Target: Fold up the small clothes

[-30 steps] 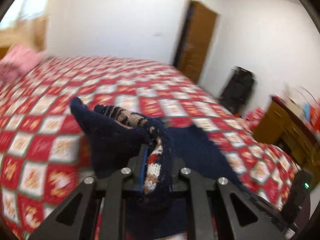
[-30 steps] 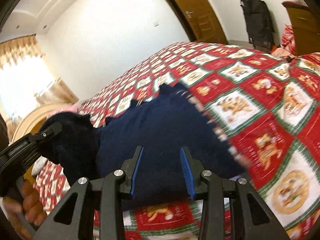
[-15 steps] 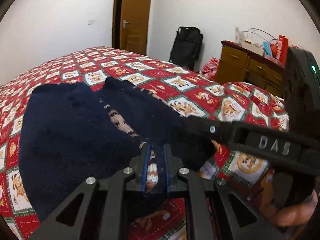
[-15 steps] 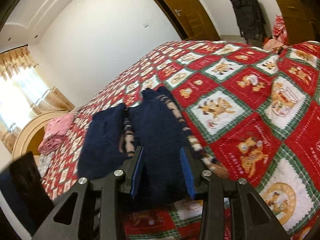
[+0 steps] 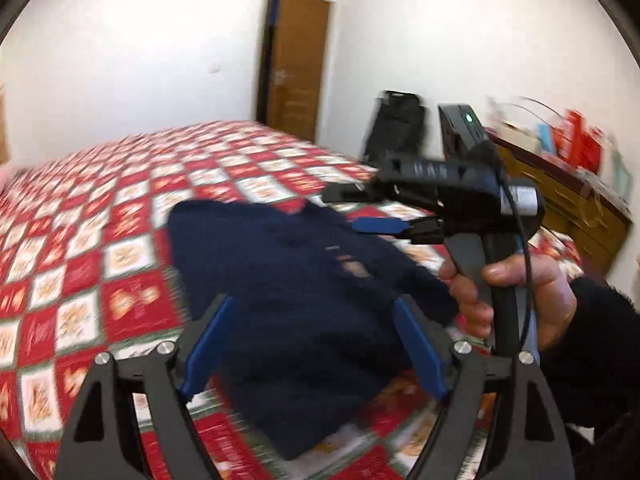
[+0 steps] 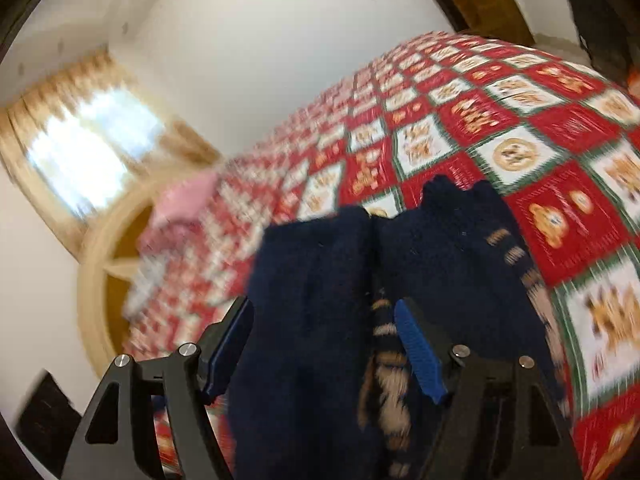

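Observation:
A navy knitted garment [image 5: 304, 280] with a tan patterned band lies folded on the red checked bedspread [image 5: 80, 240]. My left gripper [image 5: 312, 344] is open and empty, its blue pads either side of the garment's near end. My right gripper [image 6: 324, 344] is open, just above the folded garment [image 6: 312, 280], whose two folded halves lie side by side with the patterned band [image 6: 388, 384] between them. The right gripper also shows in the left wrist view [image 5: 376, 224], held in a hand over the garment's far right edge.
A pink folded pile [image 6: 180, 208] lies near the wooden headboard [image 6: 104, 264] under a curtained window. A brown door [image 5: 296, 60], a black bag [image 5: 396, 124] and a wooden dresser [image 5: 568, 200] with clutter stand beyond the bed's far side.
My left gripper has let go of the patterned edge and opened wide. The garment now lies flat and folded. Both views have swung, and the right gripper has opened wider over the cloth.

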Action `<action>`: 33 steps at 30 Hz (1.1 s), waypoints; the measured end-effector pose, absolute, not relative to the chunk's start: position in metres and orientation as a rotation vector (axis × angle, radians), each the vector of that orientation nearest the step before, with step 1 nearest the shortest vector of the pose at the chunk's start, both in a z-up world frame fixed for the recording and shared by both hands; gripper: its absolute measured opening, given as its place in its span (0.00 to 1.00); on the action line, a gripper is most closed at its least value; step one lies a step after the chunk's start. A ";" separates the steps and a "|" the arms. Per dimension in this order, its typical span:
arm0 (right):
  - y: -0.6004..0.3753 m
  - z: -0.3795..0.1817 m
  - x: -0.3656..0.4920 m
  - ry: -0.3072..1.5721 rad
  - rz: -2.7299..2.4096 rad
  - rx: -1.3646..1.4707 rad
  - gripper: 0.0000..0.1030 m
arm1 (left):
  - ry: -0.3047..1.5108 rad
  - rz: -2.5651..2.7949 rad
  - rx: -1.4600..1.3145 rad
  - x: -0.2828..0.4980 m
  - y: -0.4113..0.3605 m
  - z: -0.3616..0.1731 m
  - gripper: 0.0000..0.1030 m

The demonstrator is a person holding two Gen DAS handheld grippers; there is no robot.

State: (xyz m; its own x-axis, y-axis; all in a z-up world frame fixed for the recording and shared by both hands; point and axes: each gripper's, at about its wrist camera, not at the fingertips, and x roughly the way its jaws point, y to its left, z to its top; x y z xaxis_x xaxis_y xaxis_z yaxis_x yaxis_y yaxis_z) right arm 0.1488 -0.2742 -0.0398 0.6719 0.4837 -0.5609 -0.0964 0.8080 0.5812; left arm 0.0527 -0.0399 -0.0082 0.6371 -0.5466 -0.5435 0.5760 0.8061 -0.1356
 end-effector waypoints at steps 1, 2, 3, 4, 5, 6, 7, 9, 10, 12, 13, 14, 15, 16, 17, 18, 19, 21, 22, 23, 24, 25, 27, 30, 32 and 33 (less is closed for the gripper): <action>-0.271 -0.044 0.156 0.789 0.332 0.522 0.72 | 0.624 -0.608 0.030 0.059 -0.033 -0.012 0.81; -0.266 -0.049 0.163 0.805 0.325 0.503 0.72 | 0.640 -0.583 0.011 0.063 -0.027 -0.014 0.82; -0.260 -0.056 0.173 0.832 0.344 0.484 0.72 | 0.661 -0.556 -0.020 0.069 -0.020 -0.017 0.82; -0.254 -0.063 0.179 0.866 0.351 0.473 0.72 | 0.672 -0.542 -0.048 0.072 -0.014 -0.019 0.82; -0.252 -0.070 0.182 0.897 0.356 0.465 0.70 | 0.682 -0.529 -0.077 0.076 -0.009 -0.020 0.82; -0.248 -0.074 0.184 0.906 0.366 0.452 0.67 | 0.691 -0.515 -0.109 0.079 -0.003 -0.021 0.82; -0.243 -0.074 0.182 0.896 0.370 0.423 0.61 | 0.693 -0.507 -0.125 0.080 0.001 -0.022 0.82; -0.238 -0.074 0.178 0.882 0.355 0.368 0.47 | 0.698 -0.488 -0.137 0.088 0.004 -0.024 0.82; -0.240 -0.075 0.177 0.883 0.352 0.378 0.39 | 0.703 -0.478 -0.141 0.090 0.004 -0.026 0.82; -0.246 -0.078 0.176 0.876 0.363 0.419 0.26 | 0.717 -0.467 -0.151 0.094 0.009 -0.031 0.82; -0.249 -0.078 0.173 0.864 0.365 0.425 0.22 | 0.722 -0.463 -0.159 0.097 0.012 -0.033 0.81; -0.247 -0.077 0.171 0.856 0.363 0.416 0.19 | 0.728 -0.462 -0.170 0.098 0.012 -0.035 0.81; -0.244 -0.075 0.169 0.845 0.359 0.396 0.19 | 0.734 -0.461 -0.177 0.100 0.013 -0.036 0.81; -0.239 -0.070 0.167 0.832 0.354 0.365 0.18 | 0.736 -0.457 -0.180 0.101 0.014 -0.036 0.81; -0.237 -0.062 0.164 0.812 0.356 0.341 0.17 | 0.735 -0.454 -0.180 0.100 0.016 -0.035 0.81; -0.234 -0.053 0.159 0.792 0.360 0.331 0.17 | 0.730 -0.445 -0.175 0.100 0.017 -0.034 0.81; -0.235 -0.038 0.154 0.755 0.366 0.314 0.17 | 0.725 -0.438 -0.169 0.102 0.017 -0.033 0.81; -0.239 -0.017 0.147 0.709 0.390 0.284 0.17 | 0.711 -0.424 -0.155 0.102 0.019 -0.028 0.81; -0.241 -0.006 0.144 0.695 0.397 0.255 0.17 | 0.705 -0.421 -0.151 0.102 0.019 -0.027 0.81; -0.244 0.005 0.141 0.685 0.390 0.213 0.17 | 0.698 -0.417 -0.144 0.102 0.019 -0.026 0.81; -0.248 0.013 0.139 0.676 0.371 0.168 0.17 | 0.691 -0.413 -0.138 0.103 0.018 -0.024 0.82; -0.255 0.017 0.137 0.672 0.350 0.137 0.17 | 0.686 -0.409 -0.134 0.105 0.017 -0.024 0.82; -0.270 0.016 0.139 0.682 0.304 0.095 0.17 | 0.685 -0.403 -0.126 0.108 0.013 -0.024 0.82; -0.304 -0.013 0.149 0.775 0.219 0.082 0.17 | 0.695 -0.403 -0.109 0.113 0.004 -0.027 0.82; -0.315 -0.039 0.154 0.843 0.169 0.049 0.17 | 0.697 -0.409 -0.094 0.114 -0.003 -0.029 0.82; -0.318 -0.050 0.155 0.863 0.161 0.048 0.17 | 0.699 -0.411 -0.084 0.115 -0.008 -0.029 0.82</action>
